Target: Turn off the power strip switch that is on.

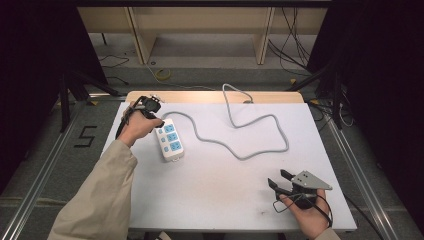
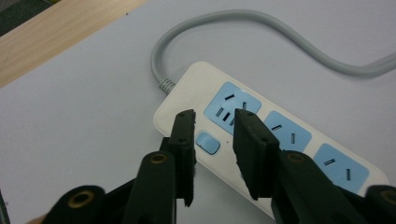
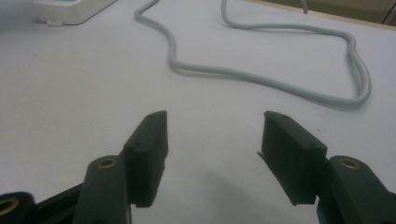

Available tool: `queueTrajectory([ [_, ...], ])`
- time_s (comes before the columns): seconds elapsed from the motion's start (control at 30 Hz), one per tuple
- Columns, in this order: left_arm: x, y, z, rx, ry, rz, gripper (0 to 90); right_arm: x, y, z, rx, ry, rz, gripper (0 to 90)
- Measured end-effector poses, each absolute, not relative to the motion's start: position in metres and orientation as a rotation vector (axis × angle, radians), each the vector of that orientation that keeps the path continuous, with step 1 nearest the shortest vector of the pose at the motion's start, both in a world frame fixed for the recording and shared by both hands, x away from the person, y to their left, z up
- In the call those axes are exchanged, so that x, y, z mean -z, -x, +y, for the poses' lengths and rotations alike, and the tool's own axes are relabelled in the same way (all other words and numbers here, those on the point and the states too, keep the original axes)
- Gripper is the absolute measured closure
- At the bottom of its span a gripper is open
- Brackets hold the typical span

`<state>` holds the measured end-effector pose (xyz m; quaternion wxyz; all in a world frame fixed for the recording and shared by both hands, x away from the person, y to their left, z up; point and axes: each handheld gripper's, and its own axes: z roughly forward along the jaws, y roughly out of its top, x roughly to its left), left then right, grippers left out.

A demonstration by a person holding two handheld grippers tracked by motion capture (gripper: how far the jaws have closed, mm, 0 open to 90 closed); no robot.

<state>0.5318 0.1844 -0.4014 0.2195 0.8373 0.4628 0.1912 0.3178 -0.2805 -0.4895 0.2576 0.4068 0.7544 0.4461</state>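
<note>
white-topped table with a strip of bare wood along the far edge, standing on grey floor. lying flat on the left half: white power strip with three blue sockets and a small blue switch, set at a slight slant, long axis running near to far. leaving its far end: grey cable, curling right across the tabletop in loose bends, looping back near the right side, then running up and over the wooden far edge. faint dark smudges on the near part of the surface.
</note>
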Motion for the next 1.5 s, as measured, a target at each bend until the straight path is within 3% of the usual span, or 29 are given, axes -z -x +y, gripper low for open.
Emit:
queueTrajectory([
  [0.2, 0.400, -0.523, 0.188, -0.538, -2.266, 1.249, 55.8, 0.489, -0.318, -0.281, -1.211, -1.108, 2.047, 41.9],
  [0.73, 0.402, -0.500, 0.192, -0.496, -2.121, 1.205, 40.9, 0.490, -0.318, -0.281, -1.215, -1.113, 2.043, 41.9],
  [1.5, 0.399, -0.467, 0.180, -0.478, -2.109, 1.071, 35.2, 0.489, -0.318, -0.281, -1.214, -1.112, 2.041, 41.9],
])
